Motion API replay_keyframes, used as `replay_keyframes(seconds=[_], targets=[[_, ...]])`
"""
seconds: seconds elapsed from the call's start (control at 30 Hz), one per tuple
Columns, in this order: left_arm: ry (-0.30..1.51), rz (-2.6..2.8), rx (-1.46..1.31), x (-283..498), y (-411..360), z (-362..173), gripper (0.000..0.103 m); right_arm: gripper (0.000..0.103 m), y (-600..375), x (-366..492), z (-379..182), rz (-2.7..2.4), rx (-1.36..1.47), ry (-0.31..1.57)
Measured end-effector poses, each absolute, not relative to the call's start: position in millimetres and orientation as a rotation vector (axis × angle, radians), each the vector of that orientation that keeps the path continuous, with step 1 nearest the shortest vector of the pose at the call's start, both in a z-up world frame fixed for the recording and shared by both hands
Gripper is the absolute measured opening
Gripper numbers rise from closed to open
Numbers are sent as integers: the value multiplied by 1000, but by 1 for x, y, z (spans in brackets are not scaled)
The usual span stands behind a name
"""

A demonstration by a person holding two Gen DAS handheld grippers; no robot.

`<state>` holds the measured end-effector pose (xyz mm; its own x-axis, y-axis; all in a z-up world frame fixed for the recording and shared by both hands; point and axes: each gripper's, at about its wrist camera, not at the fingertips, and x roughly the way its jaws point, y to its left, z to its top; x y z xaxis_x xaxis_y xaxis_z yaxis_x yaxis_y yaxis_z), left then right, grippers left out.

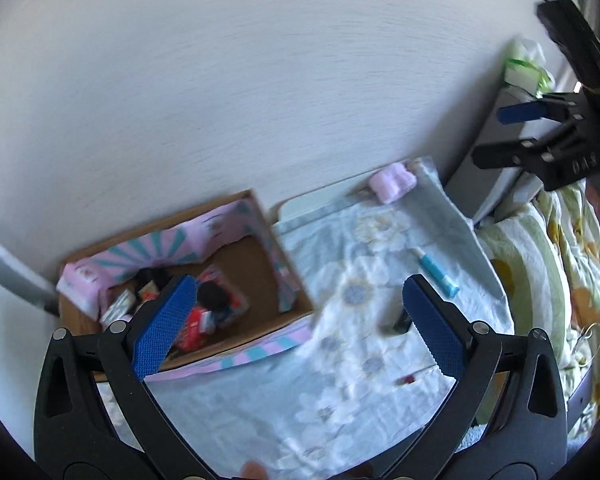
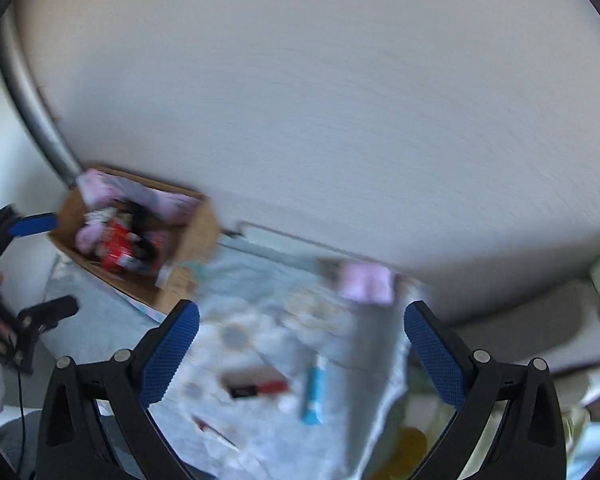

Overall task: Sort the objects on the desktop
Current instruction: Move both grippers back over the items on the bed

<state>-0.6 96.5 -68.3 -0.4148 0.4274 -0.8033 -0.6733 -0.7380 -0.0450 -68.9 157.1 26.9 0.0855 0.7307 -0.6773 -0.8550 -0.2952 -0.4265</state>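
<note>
The left hand-held gripper (image 1: 296,320) is wide open and holds nothing; its blue pads (image 1: 162,328) hang above the near part of a tabletop covered with a pale floral cloth (image 1: 340,360). The right hand-held gripper (image 2: 300,356) is also wide open and empty, above the same cloth, and its picture is blurred. At the far left corner of the tabletop, against the wall (image 1: 260,80), stands an open cardboard box (image 1: 260,264) with pink and teal paper along its sides. Inside the box lie several small packages, one red (image 1: 198,326) and some dark ones, but I cannot tell what they are. On the cloth, toward the right edge, lies a blue tube (image 1: 438,272) with a white cap. A small dark and red thing (image 2: 256,389) lies just left of the tube in the right wrist view. A small red piece (image 1: 407,379) lies near the front edge. A pink soft thing (image 1: 392,182) rests at the far right corner, by the wall.
</note>
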Motion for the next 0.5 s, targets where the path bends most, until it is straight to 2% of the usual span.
replay_keyframes(seconds=[0.17, 0.5], targets=[[476, 2097, -1097, 20, 146, -88, 103, 103, 171, -36, 23, 1563, -1031, 193], [564, 1958, -1132, 46, 214, -176, 103, 103, 248, 12, -30, 1548, -1109, 270]])
